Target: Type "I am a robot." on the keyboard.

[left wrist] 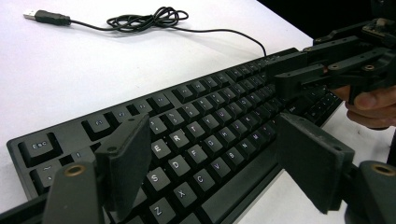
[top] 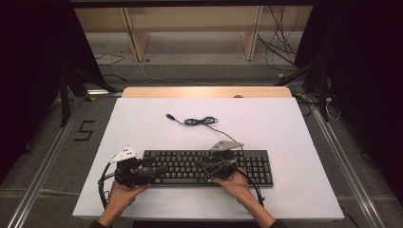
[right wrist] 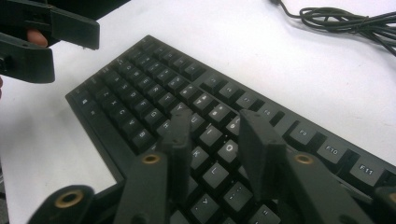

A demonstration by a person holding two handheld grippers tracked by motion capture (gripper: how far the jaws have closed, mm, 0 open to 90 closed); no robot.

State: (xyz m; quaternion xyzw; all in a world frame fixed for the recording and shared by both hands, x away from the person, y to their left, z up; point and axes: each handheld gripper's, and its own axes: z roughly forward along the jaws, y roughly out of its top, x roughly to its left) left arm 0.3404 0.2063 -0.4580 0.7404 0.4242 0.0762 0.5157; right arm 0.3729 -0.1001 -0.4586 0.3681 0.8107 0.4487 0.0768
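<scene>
One big white bench (top: pixel 294 156) holds a black keyboard (top: pixel 256 166), near the front edge. Its cord (top: pixel 200 121) lies unplugged behind. The left claw (left wrist: pixel 212 154) is wide open over the keys, the right claw (right wrist: pixel 210 140) partly open. Both hold nothing. Nothing looks done yet.

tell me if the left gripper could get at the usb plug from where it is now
Probably yes. The left gripper hangs open over the keyboard's left end, and the USB plug lies beyond it on bare white table, with the cable coil off to its side. The gripper would have to pass over the keyboard.
</scene>
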